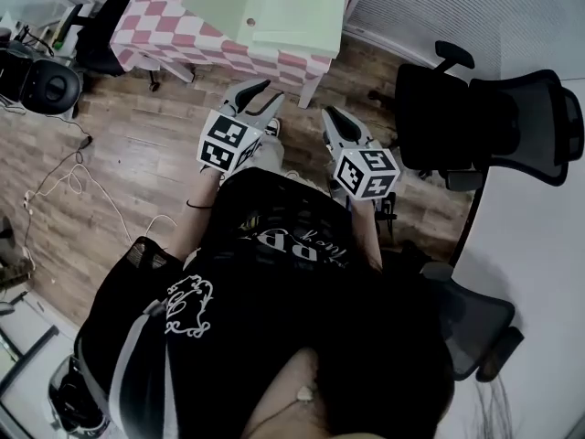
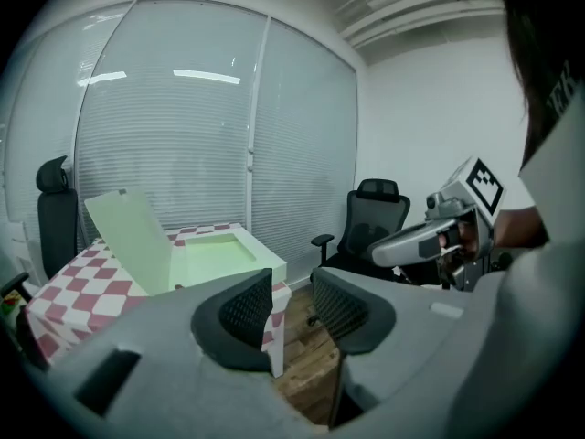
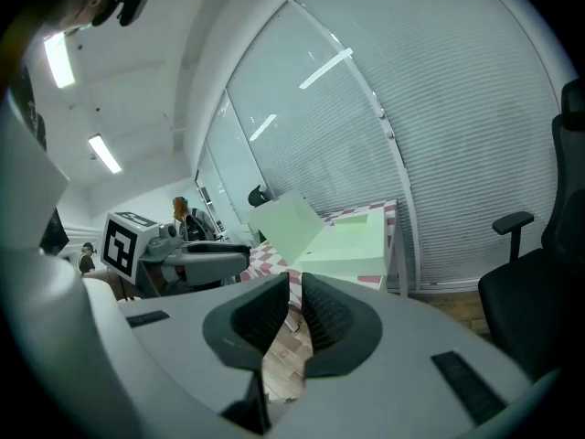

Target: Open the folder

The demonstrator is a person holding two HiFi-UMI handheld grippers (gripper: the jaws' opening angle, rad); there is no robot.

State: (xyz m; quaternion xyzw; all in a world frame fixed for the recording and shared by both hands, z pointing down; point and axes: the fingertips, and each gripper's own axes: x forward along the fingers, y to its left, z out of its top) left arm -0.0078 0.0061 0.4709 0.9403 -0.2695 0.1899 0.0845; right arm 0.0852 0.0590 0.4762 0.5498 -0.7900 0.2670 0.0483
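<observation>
The pale green folder [image 1: 292, 12] lies on a table with a red-and-white checked cloth [image 1: 146, 21], its flap lifted; it also shows as the folder [image 2: 219, 254] and the folder [image 3: 352, 240]. Both grippers are held away from the table, over the wooden floor in front of the person's body. My left gripper [image 1: 259, 99] points toward the table with its jaws apart and nothing between them, floor showing in the gap of the left gripper [image 2: 292, 286]. My right gripper [image 1: 334, 119] hangs beside it, its jaws a narrow slit apart and empty, as the right gripper [image 3: 295, 286] shows.
Black office chairs stand at the right [image 1: 484, 126] and lower right [image 1: 466, 323], another black chair [image 1: 50, 85] at the left. Cables [image 1: 55, 186] trail on the wooden floor. A glass wall with blinds [image 2: 174, 135] runs behind the table.
</observation>
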